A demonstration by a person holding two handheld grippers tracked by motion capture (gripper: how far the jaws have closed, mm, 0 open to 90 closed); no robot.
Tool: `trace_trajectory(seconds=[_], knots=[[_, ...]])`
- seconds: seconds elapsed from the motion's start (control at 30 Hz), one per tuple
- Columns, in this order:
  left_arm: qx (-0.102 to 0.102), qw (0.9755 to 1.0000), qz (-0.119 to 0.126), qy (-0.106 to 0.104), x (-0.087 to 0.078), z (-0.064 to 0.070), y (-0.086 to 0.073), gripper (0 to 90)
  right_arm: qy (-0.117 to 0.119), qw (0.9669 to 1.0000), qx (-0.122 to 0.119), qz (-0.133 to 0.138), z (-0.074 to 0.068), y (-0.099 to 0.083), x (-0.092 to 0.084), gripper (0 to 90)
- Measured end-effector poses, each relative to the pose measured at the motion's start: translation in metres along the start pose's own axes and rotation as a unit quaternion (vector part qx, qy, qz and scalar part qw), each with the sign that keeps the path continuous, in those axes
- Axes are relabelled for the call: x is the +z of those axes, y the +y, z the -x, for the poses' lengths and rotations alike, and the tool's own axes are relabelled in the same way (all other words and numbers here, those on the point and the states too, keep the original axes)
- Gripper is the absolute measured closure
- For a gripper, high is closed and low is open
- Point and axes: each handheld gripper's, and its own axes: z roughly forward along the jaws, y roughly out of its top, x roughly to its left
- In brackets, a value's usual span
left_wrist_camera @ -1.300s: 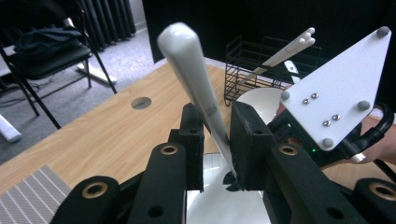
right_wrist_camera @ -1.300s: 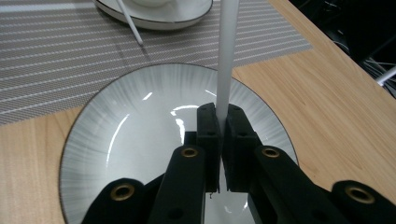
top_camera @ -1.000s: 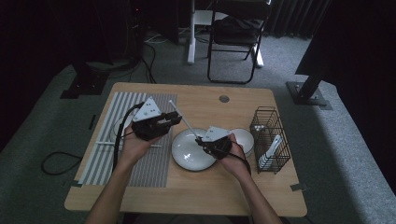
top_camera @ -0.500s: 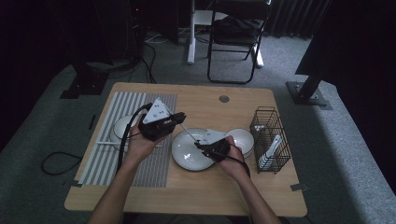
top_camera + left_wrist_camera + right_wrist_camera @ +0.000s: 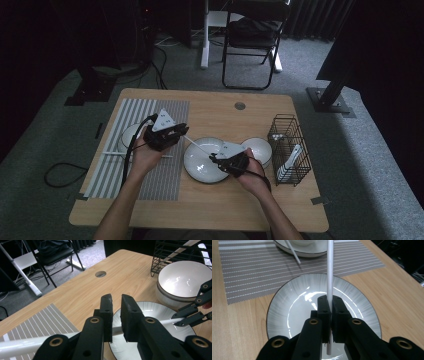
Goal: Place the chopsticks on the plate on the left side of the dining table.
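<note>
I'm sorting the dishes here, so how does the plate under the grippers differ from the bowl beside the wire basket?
The plate is wide and shallow, while the bowl is smaller across and deep-walled. The plate has fine ribbing toward its rim; the bowl looks smooth inside. A white chopstick is held over the plate, whereas nothing hangs over the bowl. Both are white, glossy and empty, on the bare wooden table.

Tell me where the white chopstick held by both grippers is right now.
In the high view the white chopstick spans above the ribbed plate at table centre, between the left gripper and right gripper.
</note>
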Motion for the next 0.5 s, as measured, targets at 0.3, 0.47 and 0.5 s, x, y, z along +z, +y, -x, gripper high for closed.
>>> trace_trajectory(seconds=[0.3, 0.47, 0.5], knots=[[0.002, 0.9997, 0.019, -0.013, -0.013, 0.000, 0.006, 75.9, 0.026, 0.9989, -0.016, -0.037, -0.011, 0.010, 0.020, 86.8], [-0.003, 0.9993, 0.032, -0.020, -0.022, -0.002, 0.010, 74.8, 0.048, 0.9971, -0.039, -0.044, -0.022, 0.025, 0.038, 86.8], [-0.003, 0.9993, 0.031, -0.021, -0.023, -0.003, 0.011, 74.8, 0.053, 0.9964, -0.047, -0.047, -0.024, 0.030, 0.044, 86.8]])
